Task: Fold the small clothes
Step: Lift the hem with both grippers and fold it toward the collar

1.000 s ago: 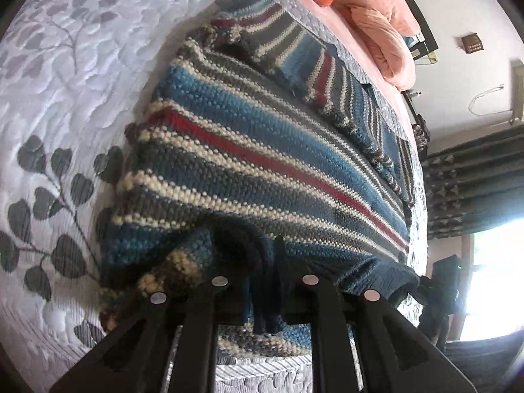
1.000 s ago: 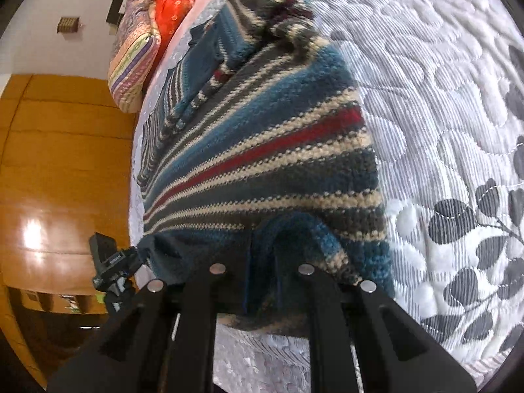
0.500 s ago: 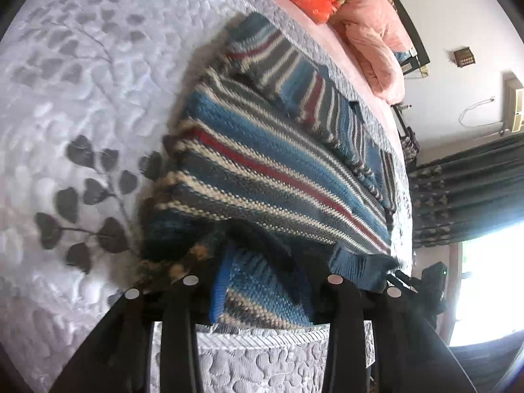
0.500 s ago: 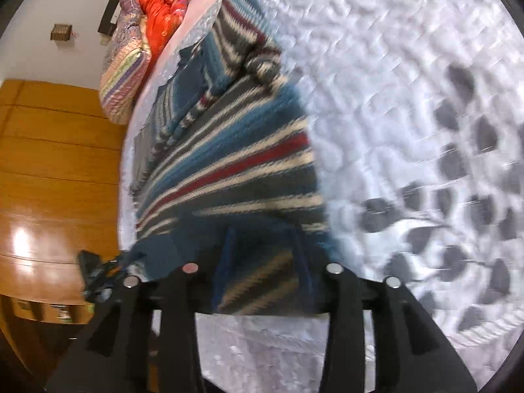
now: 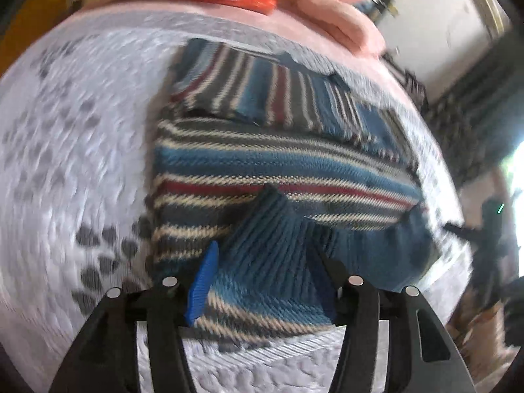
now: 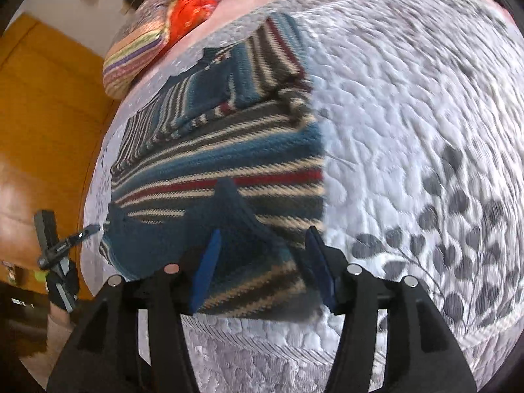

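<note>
A blue, grey, cream and red striped knitted sweater [image 5: 278,163] [image 6: 229,163] lies on the white quilted bed [image 5: 82,131] [image 6: 409,98], its sleeves folded over the far part. The ribbed hem is bunched into a raised peak at the near edge. My left gripper [image 5: 263,281] is open, with the bunched hem lying loose between its blue pads [image 5: 203,278]. The open right gripper [image 6: 263,268] stands the same way over the other end of the hem, pads [image 6: 206,268] apart from the cloth. Both views are blurred by motion.
Striped and orange pillows [image 6: 147,42] and a pink blanket [image 5: 327,3] lie at the head of the bed. A wooden wardrobe [image 6: 42,114] stands beside the bed, dark curtains [image 5: 475,104] on the other side. The bed edge [image 5: 262,360] is just below the grippers.
Both grippers were shut on the sweater's hem a second ago; they have opened and drawn back towards the bed edge, leaving the hem bunched on the folded body.
</note>
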Motion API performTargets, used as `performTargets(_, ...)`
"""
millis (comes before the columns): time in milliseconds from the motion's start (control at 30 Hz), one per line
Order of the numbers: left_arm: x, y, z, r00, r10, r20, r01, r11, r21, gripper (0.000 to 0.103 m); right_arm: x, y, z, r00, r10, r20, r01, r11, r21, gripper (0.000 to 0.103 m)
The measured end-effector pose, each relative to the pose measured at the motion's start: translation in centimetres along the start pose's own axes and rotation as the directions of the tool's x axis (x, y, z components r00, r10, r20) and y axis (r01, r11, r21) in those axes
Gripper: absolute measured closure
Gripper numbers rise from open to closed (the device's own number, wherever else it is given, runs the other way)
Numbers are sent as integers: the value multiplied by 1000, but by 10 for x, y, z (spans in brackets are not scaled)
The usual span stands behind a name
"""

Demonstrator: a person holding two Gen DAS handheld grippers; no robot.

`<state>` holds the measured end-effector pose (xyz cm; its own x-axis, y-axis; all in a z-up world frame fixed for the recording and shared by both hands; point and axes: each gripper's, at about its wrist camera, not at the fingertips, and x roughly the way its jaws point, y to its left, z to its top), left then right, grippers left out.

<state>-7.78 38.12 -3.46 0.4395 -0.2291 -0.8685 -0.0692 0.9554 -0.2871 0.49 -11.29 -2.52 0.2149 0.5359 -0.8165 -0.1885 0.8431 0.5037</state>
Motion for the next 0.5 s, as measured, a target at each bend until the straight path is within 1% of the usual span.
performTargets(67,10,-7,5,1000,21,-21,-20,998,60,46,4,8,3,1000,-2,-4,2,999,-43,49)
performTargets(233,29,-13,19,997,46,-57,-37,989,143,44,17,25,13,999,-17,-31,13,992,-129,48)
performTargets(333,43,-17,24,994,61,-87,-44,981,187,44,30,41,16,997,-41,-58,28,975,-219,47)
performTargets(400,53,-17,24,992,70,-107,-46,977,210,44,37,47,19,996,-43,-77,21,964,-266,40)
performTargets(500,60,-16,23,991,55,-119,-29,977,213,44,53,51,25,991,-72,-110,34,947,-320,38)
